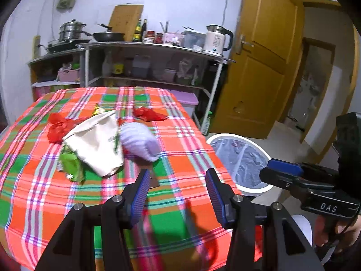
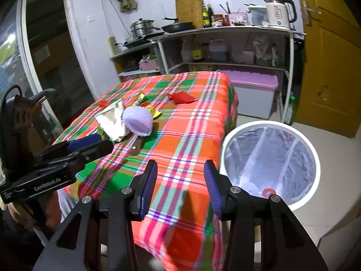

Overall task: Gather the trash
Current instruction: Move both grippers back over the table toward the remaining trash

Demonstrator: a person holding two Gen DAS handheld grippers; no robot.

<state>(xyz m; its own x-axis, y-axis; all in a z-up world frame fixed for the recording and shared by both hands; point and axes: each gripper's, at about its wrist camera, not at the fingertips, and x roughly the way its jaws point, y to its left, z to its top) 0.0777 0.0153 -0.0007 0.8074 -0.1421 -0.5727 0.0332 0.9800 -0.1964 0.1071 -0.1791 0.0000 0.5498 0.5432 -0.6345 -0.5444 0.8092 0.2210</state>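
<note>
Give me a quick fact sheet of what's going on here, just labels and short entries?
Setting: kitchen, table under a plaid cloth
Trash on table: white paper cup on its side, lilac foam net, red wrappers, green wrapper
Bin: white, lined, on the floor beside the table
Left gripper: open, nothing between its fingers
Right gripper: open, nothing between its fingers

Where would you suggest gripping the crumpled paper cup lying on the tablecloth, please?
Grip the paper cup across its flattened open rim at the far end, coming from above. It lies on its side with the purple foam net against its right and green wrappers at its base, so the rim looks likeliest to give a claw thin, clear edges.
</note>
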